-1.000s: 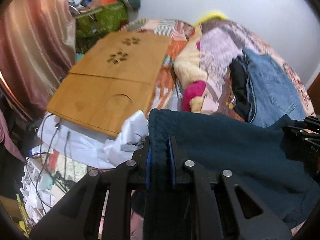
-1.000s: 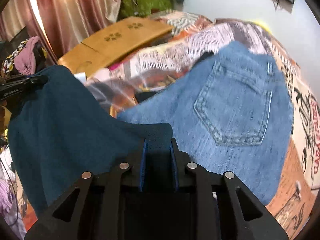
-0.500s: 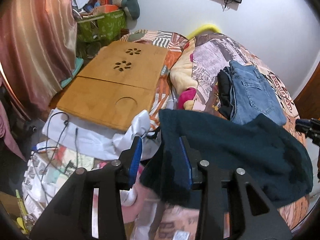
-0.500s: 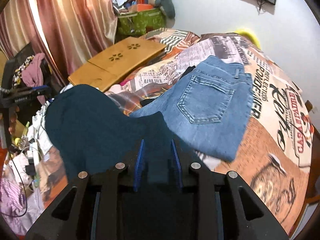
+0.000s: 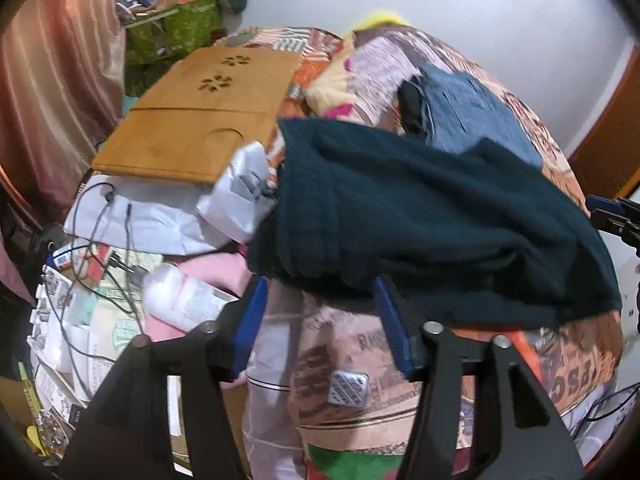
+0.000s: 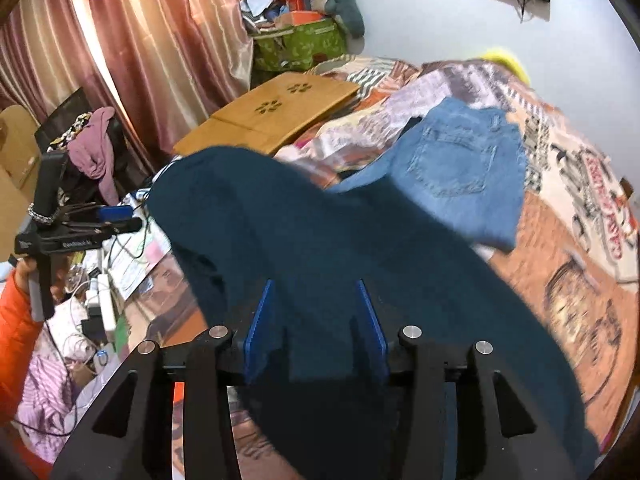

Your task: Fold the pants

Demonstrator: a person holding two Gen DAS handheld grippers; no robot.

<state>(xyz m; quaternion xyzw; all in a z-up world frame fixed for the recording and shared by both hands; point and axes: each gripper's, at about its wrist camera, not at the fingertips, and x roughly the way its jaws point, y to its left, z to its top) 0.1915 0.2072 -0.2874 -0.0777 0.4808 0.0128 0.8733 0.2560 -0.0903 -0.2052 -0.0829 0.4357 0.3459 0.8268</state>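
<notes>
The dark teal pants [image 5: 420,208] lie in a loose heap on the bed [image 5: 400,368], near its front edge. One end of them lies over part of the blue jeans [image 5: 468,116] behind.

The left gripper [image 5: 322,312] has just been opening. Its blue pads [image 5: 250,320] are now wide apart. The edge of the pants sits just past the tips, and nothing is squeezed between them.

The right gripper [image 6: 316,320] has just been opening too. Its pads [image 6: 258,320] are apart. The pants [image 6: 340,248] lie loose in the gap between them, and the pads do not press on the cloth.

In the right view, the left gripper [image 6: 120,218] shows at the left side, held by a hand [image 6: 28,270] in an orange sleeve [image 6: 12,320]. The jeans [image 6: 456,168] lie folded farther back on the bed [image 6: 572,272].

A wooden board [image 5: 200,116] rests on the bed's far left part. White cloth [image 5: 160,216] and wires [image 5: 104,220] lie beside it. A pink curtain [image 6: 132,40] hangs at the left.
</notes>
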